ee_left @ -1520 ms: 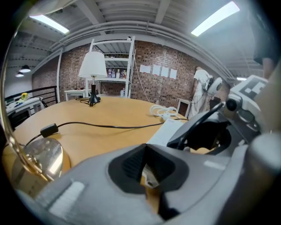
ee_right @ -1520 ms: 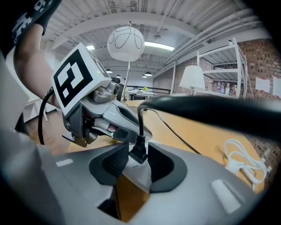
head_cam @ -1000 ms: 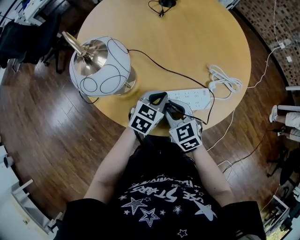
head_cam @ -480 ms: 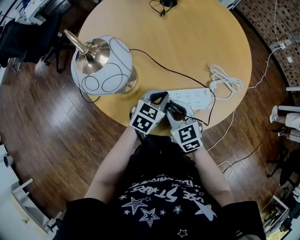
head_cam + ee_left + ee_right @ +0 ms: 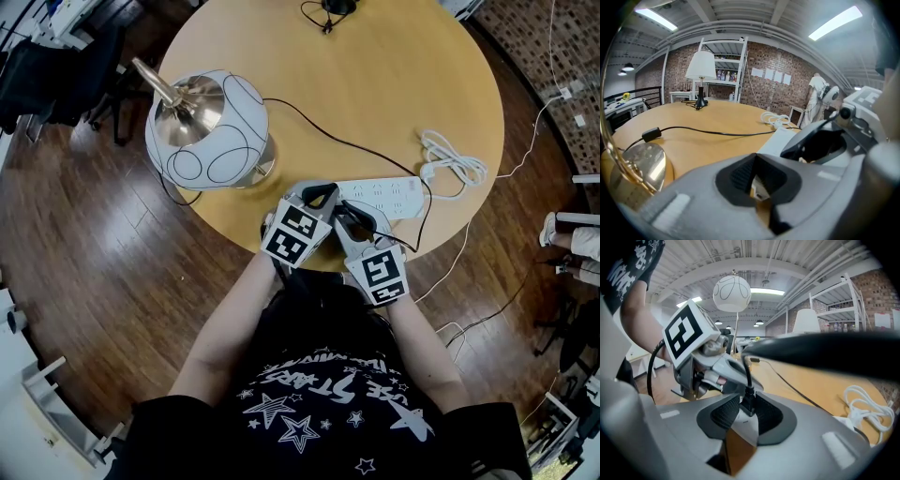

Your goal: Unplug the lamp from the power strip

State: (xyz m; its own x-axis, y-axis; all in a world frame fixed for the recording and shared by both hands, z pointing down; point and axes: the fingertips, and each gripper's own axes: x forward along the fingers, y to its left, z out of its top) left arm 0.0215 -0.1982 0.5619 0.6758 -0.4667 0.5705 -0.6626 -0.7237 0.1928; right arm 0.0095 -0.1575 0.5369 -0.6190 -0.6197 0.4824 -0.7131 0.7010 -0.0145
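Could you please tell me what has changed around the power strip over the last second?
The right gripper has rolled slightly, its marker cube swinging toward the head view's lower right; its fingers stay closed on the black plug. Nothing was taken or let go. The left gripper keeps holding the power strip; lamp and table are unchanged.

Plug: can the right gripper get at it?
Yes, it seems so: the right gripper has its jaws shut on the plug in the strip, and nothing blocks it.
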